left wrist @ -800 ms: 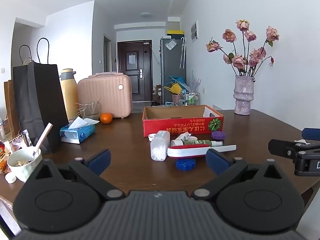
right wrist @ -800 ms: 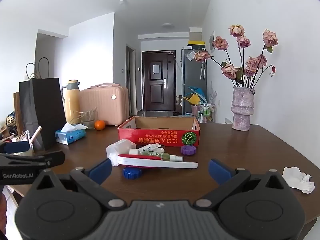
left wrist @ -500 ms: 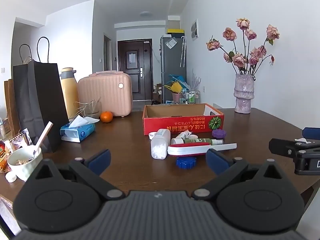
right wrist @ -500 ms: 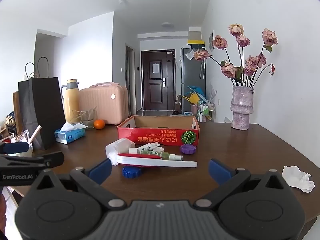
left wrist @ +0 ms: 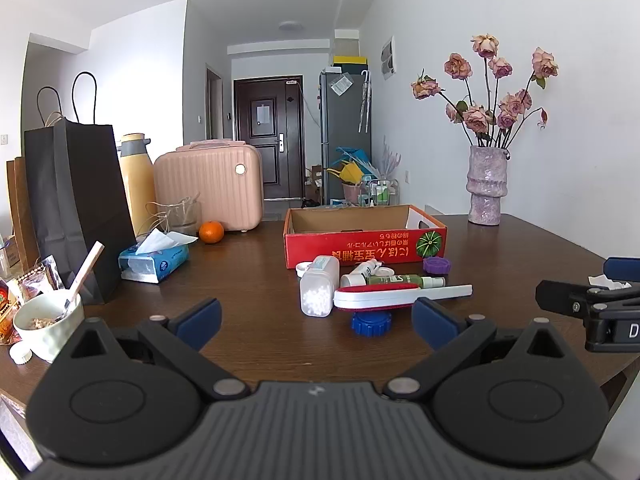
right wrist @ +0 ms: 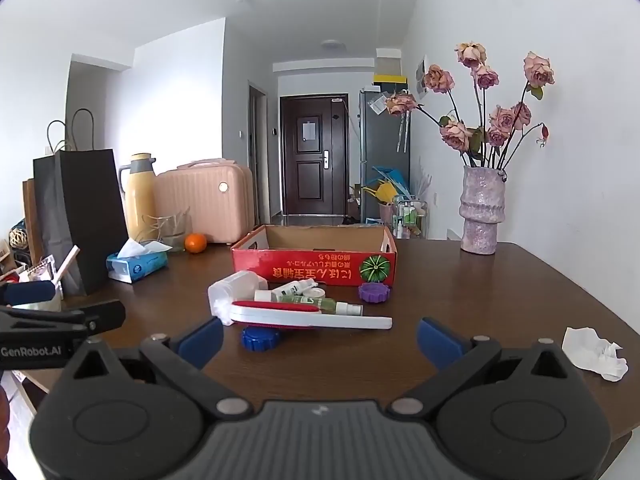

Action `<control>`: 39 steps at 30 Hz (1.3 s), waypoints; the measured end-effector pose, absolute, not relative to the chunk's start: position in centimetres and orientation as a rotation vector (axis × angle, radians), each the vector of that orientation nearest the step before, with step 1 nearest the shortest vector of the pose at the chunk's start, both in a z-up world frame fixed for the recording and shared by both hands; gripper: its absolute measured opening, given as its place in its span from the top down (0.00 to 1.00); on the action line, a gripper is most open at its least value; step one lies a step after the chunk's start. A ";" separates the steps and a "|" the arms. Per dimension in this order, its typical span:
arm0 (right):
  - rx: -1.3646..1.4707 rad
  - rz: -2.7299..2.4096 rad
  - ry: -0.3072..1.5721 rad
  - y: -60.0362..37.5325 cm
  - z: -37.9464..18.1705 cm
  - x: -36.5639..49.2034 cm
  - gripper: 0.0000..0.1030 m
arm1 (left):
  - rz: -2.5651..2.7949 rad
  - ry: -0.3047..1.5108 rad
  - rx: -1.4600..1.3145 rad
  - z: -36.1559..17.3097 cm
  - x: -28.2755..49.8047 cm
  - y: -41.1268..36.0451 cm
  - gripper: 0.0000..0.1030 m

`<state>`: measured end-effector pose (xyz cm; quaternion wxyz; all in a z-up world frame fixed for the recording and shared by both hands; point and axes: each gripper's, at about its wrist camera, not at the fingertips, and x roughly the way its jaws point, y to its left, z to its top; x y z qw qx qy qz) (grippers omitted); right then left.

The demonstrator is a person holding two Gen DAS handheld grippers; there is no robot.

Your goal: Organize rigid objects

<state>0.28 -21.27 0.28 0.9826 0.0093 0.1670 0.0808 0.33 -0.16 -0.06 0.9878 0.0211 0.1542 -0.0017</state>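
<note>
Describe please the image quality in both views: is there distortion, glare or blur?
Left wrist view: strong fisheye bending at the walls, dark corners, table sharp, a soft sheen on the wood. Right wrist view: same bending, the crumpled tissue nearly overexposed, red box in focus, no motion blur.

White "GenRobot.AI" lettering stands on the black side of the left claw (right wrist: 48, 344), at nine o'clock in the right wrist view. A lone white "D" shows on the right claw (left wrist: 612, 330), at three o'clock in the left wrist view. The red cardboard box (right wrist: 316, 270) carries upside-down yellow East Asian characters, too small to make out.
</note>
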 end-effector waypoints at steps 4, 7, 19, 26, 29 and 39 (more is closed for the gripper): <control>0.017 0.159 0.340 -21.2 0.3 0.4 0.00 | -0.004 0.307 0.041 -0.2 0.3 -0.2 0.00; 0.017 0.159 0.339 -21.2 0.3 0.4 0.00 | -0.004 0.308 0.042 -0.3 0.4 -0.2 0.00; 0.018 0.155 0.343 -21.4 0.3 0.5 0.00 | -0.003 0.307 0.041 -0.4 0.4 -0.2 0.00; 0.018 0.154 0.343 -21.5 0.3 0.5 0.00 | -0.006 0.308 0.041 -0.4 0.4 -0.2 0.00; 0.017 0.154 0.343 -21.4 0.3 0.5 0.00 | -0.005 0.307 0.041 -0.5 0.5 -0.2 0.00; 0.016 0.154 0.343 -21.5 0.3 0.5 0.00 | -0.005 0.308 0.040 -0.4 0.5 -0.2 0.00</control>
